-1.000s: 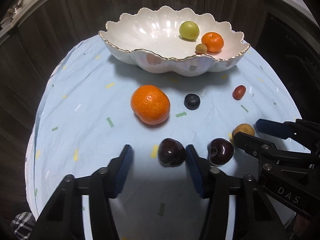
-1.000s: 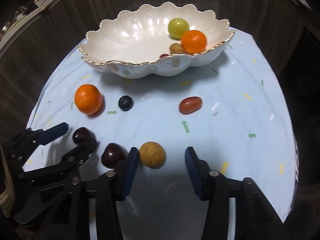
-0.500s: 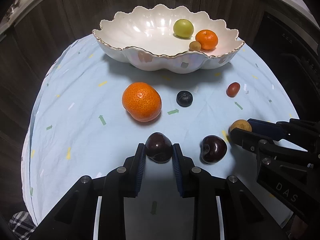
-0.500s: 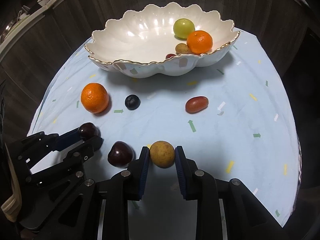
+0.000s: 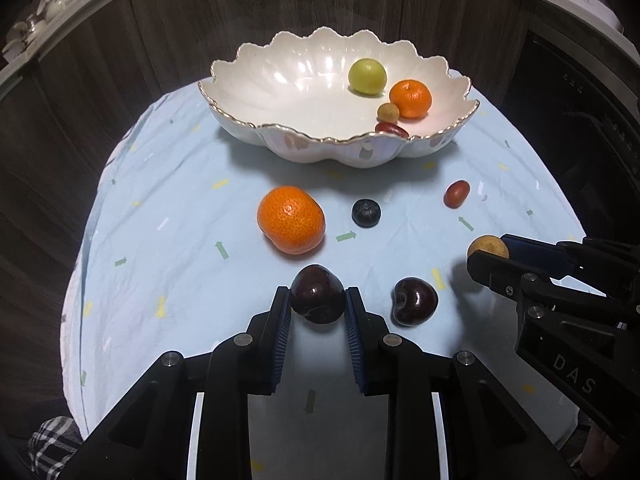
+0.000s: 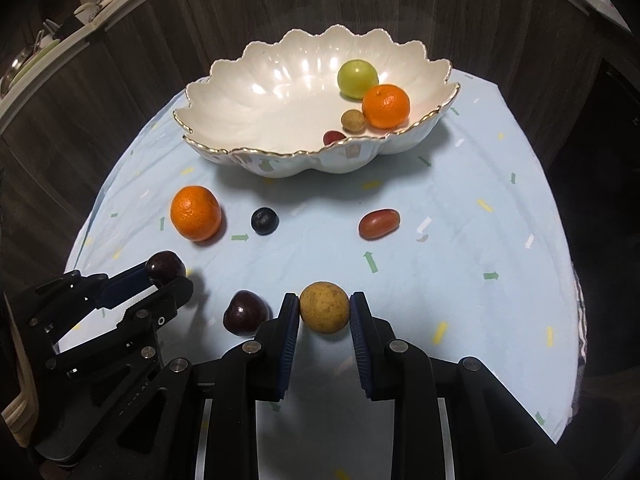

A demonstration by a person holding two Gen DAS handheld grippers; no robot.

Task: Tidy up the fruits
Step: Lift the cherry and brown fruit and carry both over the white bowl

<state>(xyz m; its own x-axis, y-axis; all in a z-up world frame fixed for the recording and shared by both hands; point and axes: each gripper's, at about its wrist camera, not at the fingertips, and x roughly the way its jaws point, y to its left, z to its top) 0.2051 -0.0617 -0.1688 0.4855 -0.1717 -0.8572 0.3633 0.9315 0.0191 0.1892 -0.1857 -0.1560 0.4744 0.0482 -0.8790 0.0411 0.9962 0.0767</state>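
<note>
The left gripper (image 5: 318,306) is holding a dark cherry (image 5: 317,299) between its two blue pads, the jaws closed down to the width of the fruit and pressing it on both sides. In the same way the right gripper (image 6: 325,314) is clamping a small yellow-brown fruit (image 6: 324,307), its jaws also narrowed just to the size of the fruit. Both fruits are sitting near the front tips of the pads, probably so that they can drop out freely when the jaws are opening over the scalloped white bowl (image 5: 248,120). The shadows under both fruits are suggesting they are lifted a little from the light blue cloth (image 5: 160,208), but I cannot tell this for sure. The bowl is standing at the far side of the cloth and is already keeping a green fruit (image 5: 367,76), a small mandarin (image 5: 411,98), a little tan fruit (image 5: 388,112) and a red one (image 5: 392,129), all gathered at its right part. On the cloth a big mandarin (image 5: 291,225), a blueberry (image 5: 366,213), a red oval fruit (image 5: 456,194) and a second cherry (image 5: 414,301) are waiting, the last lying between the two grippers. In my judgement the task is about half done.
</note>
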